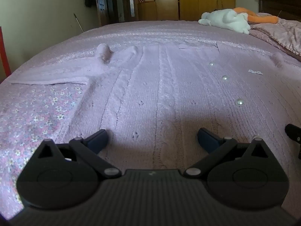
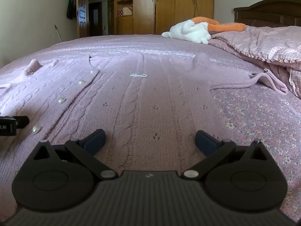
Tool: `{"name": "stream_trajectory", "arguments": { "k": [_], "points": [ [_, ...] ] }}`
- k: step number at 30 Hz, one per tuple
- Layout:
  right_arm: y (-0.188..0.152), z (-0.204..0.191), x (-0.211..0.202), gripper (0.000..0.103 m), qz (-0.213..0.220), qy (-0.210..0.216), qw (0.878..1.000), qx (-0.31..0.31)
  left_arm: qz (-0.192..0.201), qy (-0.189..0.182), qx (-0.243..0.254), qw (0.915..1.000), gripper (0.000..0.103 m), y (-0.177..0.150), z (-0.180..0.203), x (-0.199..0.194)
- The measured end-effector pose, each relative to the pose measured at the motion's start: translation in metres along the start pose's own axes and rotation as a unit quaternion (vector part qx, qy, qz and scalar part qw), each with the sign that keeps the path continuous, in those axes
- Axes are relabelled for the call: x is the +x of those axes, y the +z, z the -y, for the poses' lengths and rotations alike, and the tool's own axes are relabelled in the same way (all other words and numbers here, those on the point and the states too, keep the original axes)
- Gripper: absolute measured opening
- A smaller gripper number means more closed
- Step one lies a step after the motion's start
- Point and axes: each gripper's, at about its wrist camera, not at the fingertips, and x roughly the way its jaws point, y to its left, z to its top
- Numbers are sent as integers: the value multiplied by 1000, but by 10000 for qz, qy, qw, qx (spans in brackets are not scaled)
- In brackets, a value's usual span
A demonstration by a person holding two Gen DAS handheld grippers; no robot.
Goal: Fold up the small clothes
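A pale lilac knitted cardigan [image 1: 150, 79] lies spread flat on the bed [image 1: 37, 109], whose cover is printed with small flowers. The left gripper [image 1: 152, 141] sits low over the cardigan's hem, released, its blue fingers [image 1: 97, 139] wide apart with only knit between them. The right gripper [image 2: 150, 141] sits likewise over the hem, also released and grasping nothing.

Only the left wrist view shows the sleeve [image 1: 56, 75] on the cardigan's left side, lying outward with its cuff bunched upward. Only the right wrist view shows the opposite sleeve [image 2: 263, 81], its end reaching a crumpled checked quilt [image 2: 263, 43]. The row of pearl buttons [image 1: 239, 101] runs up the cardigan's front in both views, and a small beaded bow [image 2: 139, 75] lies on the knit beside the row.

Each view catches a dark sliver of the other gripper at its edge, cut off by the frame. Beyond the cardigan, a white and orange plush toy [image 2: 191, 30] rests near the dark headboard [image 2: 267, 11]. The hem itself is hidden beneath both gripper bodies. Whether the fingertips touch the fabric is unclear.
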Motion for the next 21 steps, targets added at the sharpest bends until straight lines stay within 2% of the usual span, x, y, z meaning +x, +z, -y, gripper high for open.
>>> {"name": "stream_trajectory", "arguments": {
  "k": [11, 21],
  "points": [
    [0, -2, 0, 103, -5, -18, 10000, -14, -159, -31, -6, 9999, 103, 5, -2, 5],
    [2, -1, 1, 103, -78, -7, 10000, 12, -471, -86, 16, 9988, 103, 15, -4, 11]
  ]
}}
